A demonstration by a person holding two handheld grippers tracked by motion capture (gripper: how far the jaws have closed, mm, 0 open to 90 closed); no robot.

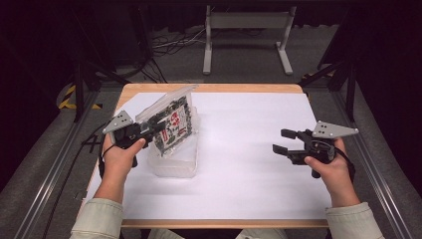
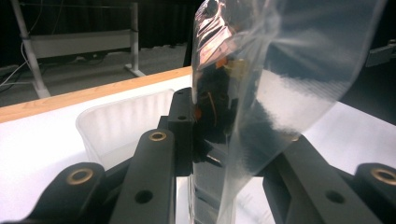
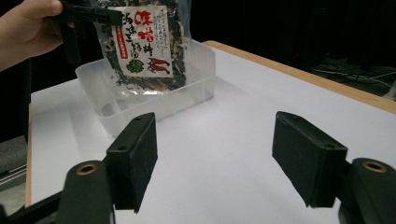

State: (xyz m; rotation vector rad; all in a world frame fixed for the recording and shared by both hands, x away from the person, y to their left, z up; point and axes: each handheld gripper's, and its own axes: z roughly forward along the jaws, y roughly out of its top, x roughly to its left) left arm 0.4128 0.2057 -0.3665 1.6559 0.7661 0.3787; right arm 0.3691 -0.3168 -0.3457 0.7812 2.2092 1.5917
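Note:
A clear bag of dark dried food with a red-and-white label [image 1: 171, 124] hangs tilted over a clear plastic tub [image 1: 175, 167], its lower end down inside the tub. My left gripper [image 1: 158, 128] is shut on the bag's left edge. In the left gripper view the jaws [image 2: 210, 135] pinch the bag's clear film [image 2: 289, 79], with the tub [image 2: 116, 126] behind. My right gripper [image 1: 281, 141] is held open above the white sheet at the right, with nothing between its pads [image 3: 222, 158]. Its view shows the bag [image 3: 144, 42] and tub [image 3: 159, 105] farther off.
A white sheet [image 1: 249, 164] covers the wooden table [image 1: 214, 88]. Between the tub and my right gripper the sheet is bare. A white metal stand [image 1: 246, 30] and cables lie on the floor beyond the far edge. Dark rails run along both sides.

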